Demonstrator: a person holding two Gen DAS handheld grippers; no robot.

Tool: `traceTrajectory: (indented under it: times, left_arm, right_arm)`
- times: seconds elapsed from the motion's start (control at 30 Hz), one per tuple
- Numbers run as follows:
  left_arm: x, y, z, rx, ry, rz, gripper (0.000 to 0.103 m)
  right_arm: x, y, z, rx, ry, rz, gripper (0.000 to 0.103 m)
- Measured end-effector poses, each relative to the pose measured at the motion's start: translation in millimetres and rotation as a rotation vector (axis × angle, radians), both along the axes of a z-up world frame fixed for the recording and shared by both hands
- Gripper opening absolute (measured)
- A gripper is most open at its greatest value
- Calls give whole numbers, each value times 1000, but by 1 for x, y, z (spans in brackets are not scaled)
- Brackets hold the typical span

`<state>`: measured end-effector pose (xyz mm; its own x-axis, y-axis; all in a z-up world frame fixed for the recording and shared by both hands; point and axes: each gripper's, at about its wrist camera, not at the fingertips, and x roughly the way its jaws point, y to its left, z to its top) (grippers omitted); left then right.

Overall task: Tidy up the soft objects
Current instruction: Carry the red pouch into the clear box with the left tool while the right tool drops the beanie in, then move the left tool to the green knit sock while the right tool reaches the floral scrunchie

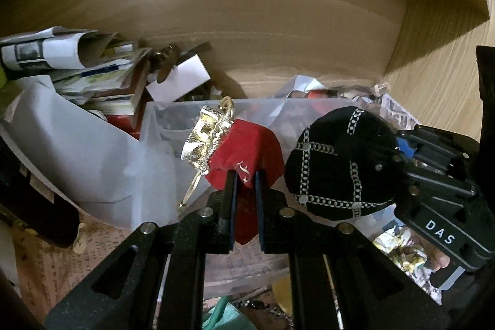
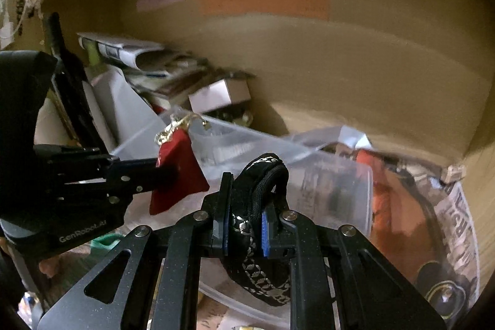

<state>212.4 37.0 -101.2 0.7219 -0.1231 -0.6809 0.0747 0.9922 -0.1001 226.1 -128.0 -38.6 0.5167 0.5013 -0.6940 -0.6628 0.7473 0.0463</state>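
Jaws of left gripper [image 1: 246, 175] clamped on red velvet pouch [image 1: 247, 150] with gold drawstring top, cloth pinched between pads, rest spilling past fingertips. Right gripper [image 2: 246, 206] jaws pressed on black velvet cap [image 2: 263, 178] with silver chain trim, just right of pouch. Both above clear plastic tub [image 2: 340, 175]; paper clutter [image 1: 62, 51] far left.

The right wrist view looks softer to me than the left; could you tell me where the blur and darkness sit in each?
Right wrist view: clutter and clear plastic box smeared, black cap sharp. Left wrist view: crisper overall, red pouch clear, lower-left corner dark. Both bend the cardboard wall at the edges.
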Motion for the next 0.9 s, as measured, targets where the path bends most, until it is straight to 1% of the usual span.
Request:
traceTrajectory:
  times: [0.13, 0.23, 0.33, 0.4, 0.5, 0.53, 0.57, 0.6, 0.63, 0.7, 0.77, 0.83, 0.87, 0.9]
  left_arm:
    - [5, -3, -5, 20, 11, 1, 11]
    - [3, -7, -3, 33, 16, 0, 16]
    - [2, -8, -3, 37, 17, -3, 18]
    - [-2, -8, -1, 36, 13, -3, 22]
    - [-7, -7, 4, 38, -4, 0, 26]
    - [-10, -7, 6, 39, -10, 1, 29]
    - [-13, -7, 9, 40, -18, 2, 31]
    - [-17, -7, 13, 39, -30, 4, 37]
    - [-22, -7, 17, 39, -46, 7, 43]
    - [-31, -6, 26, 41, -78, 13, 50]
    - [-43, -6, 36, 45, -115, 20, 56]
    - [-53, -5, 45, 45, -146, 27, 64]
    - [-58, -4, 49, 45, -161, 31, 67]
    - [-64, -4, 52, 44, -177, 36, 73]
  right_arm:
    - [8, 0, -10, -24, 52, -13, 14]
    - [10, -1, -17, -48, 71, -24, 16]
    - [9, -1, -20, -72, 70, -34, 26]
    - [7, -2, -19, -78, 57, -38, 39]
    - [1, -3, -12, -77, 22, -41, 48]
    - [-1, -4, -9, -76, 9, -41, 50]
    - [-2, -5, -6, -73, -5, -42, 55]
    - [-4, -6, -2, -68, -19, -44, 60]
    - [-7, -7, 2, -63, -32, -46, 62]
    - [-14, -11, 13, -45, -63, -51, 67]
    - [-22, -16, 24, -24, -95, -53, 69]
    - [-31, -21, 35, -2, -125, -60, 74]
    - [-35, -23, 39, 10, -137, -64, 79]
    - [-39, -27, 44, 23, -150, -68, 81]
